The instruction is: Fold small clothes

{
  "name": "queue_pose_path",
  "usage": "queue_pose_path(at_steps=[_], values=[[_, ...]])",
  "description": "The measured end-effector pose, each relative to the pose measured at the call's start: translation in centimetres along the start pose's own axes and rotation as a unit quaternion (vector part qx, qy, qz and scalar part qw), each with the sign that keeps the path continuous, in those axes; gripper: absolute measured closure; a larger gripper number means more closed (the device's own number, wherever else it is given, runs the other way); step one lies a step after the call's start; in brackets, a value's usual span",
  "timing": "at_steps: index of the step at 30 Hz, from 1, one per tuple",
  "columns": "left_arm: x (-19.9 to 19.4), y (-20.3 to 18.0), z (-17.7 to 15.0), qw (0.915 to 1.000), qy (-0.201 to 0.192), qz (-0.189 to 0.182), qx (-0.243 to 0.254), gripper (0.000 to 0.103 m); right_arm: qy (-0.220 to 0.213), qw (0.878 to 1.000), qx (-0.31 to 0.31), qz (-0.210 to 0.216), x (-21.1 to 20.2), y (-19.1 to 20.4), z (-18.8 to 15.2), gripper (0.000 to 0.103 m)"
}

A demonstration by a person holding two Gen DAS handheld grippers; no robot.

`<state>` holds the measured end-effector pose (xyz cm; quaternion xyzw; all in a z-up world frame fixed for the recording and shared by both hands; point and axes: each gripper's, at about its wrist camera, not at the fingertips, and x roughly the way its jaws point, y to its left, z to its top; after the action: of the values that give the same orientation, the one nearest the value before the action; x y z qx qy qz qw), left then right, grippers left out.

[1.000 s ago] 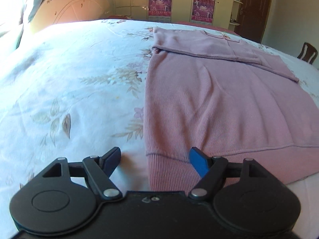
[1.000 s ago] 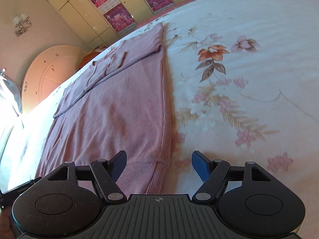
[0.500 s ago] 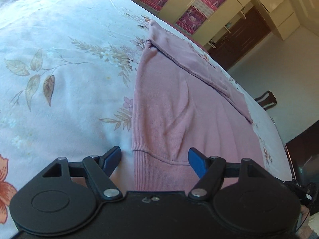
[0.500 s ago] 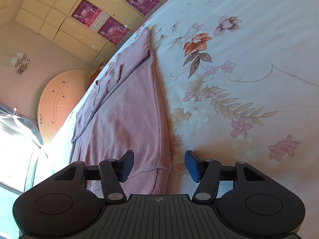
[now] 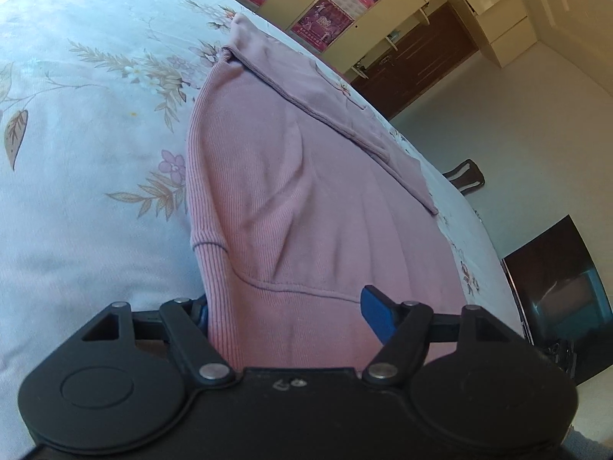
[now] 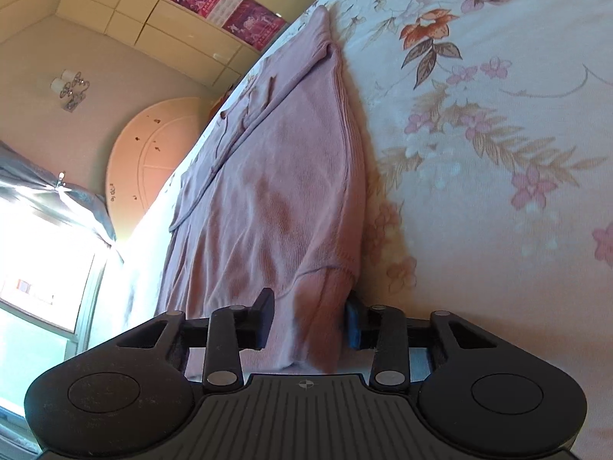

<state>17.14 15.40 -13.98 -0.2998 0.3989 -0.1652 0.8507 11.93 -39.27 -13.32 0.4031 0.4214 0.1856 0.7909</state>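
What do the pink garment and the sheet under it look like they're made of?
Pink garment: a soft ribbed knit, matte, probably cotton blend; fine vertical ribs show, with a denser ribbed hem band and stitched seam. Bed sheet: smooth, thin woven fabric with a printed floral pattern, slight sheen; fibre cannot be told.

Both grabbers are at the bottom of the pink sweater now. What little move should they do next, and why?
Probably close both on the hem, then lift. The left gripper has its jaws wide apart with the sweater hem between them; the right gripper straddles the other hem corner, its jaws nearer the cloth but seemingly not pinching yet. The sleeves already lie folded across the top, so the hem likely goes up next.
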Motion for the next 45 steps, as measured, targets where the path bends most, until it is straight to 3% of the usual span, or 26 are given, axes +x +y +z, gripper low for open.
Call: queue_pose_path(at_steps=[3,4,6,7,8,11,13,17,23,28,37,39,42,45], values=[[-0.1,1.0,0.1,0.9995,-0.014,-0.002,-0.029,0.047,-0.007,1.0,0.021,0.008,-0.1,-0.5,0.0,0.067],[-0.1,1.4,0.2,0.9992,-0.018,0.004,-0.037,0.059,-0.009,1.0,0.027,0.009,0.1,-0.6,0.3,0.068],[0.0,1.9,0.4,0.9984,-0.023,0.013,-0.05,0.069,-0.009,0.999,0.034,0.008,0.5,-0.5,0.9,0.069],[0.1,2.1,0.4,0.998,-0.027,0.02,-0.054,0.078,-0.005,0.999,0.032,0.004,0.8,-0.3,1.2,0.075],[0.1,2.2,0.4,0.9976,-0.03,0.028,-0.056,0.087,-0.001,1.0,0.028,-0.002,1.1,-0.2,1.4,0.088],[-0.2,2.2,0.1,0.9961,-0.045,0.047,-0.06,0.097,-0.003,1.0,-0.001,-0.013,1.5,0.9,1.7,0.096],[-0.7,1.3,-0.2,0.9955,-0.059,0.061,-0.042,0.098,-0.027,1.0,-0.002,0.008,0.5,1.4,1.8,0.096],[-1.7,0.3,-0.3,0.9952,-0.076,0.054,-0.031,0.098,-0.047,0.998,-0.025,0.03,-1.2,2.3,2.1,0.096],[-0.3,0.8,-0.7,0.9943,-0.057,0.088,-0.02,0.097,-0.004,0.999,-0.012,-0.037,1.3,0.4,1.6,0.096],[-0.1,-0.6,-0.8,0.9914,-0.051,0.118,0.024,0.097,-0.02,0.999,0.001,-0.029,1.1,-0.1,1.2,0.096],[-0.3,-1.6,-0.9,0.9888,-0.059,0.134,0.027,0.098,-0.017,0.999,-0.028,-0.04,0.9,0.9,1.5,0.096],[-0.9,-1.8,-1.0,0.9889,-0.075,0.127,0.017,0.098,-0.022,0.998,-0.04,-0.039,0.6,1.5,1.6,0.096],[-2.6,-1.8,-0.6,0.9894,-0.116,0.082,-0.027,0.098,-0.041,0.998,-0.047,-0.012,-0.6,2.5,2.1,0.096],[-3.3,-2.4,1.0,0.9881,-0.136,0.068,-0.023,0.098,-0.051,0.997,-0.058,0.007,-0.7,3.5,3.7,0.096]])
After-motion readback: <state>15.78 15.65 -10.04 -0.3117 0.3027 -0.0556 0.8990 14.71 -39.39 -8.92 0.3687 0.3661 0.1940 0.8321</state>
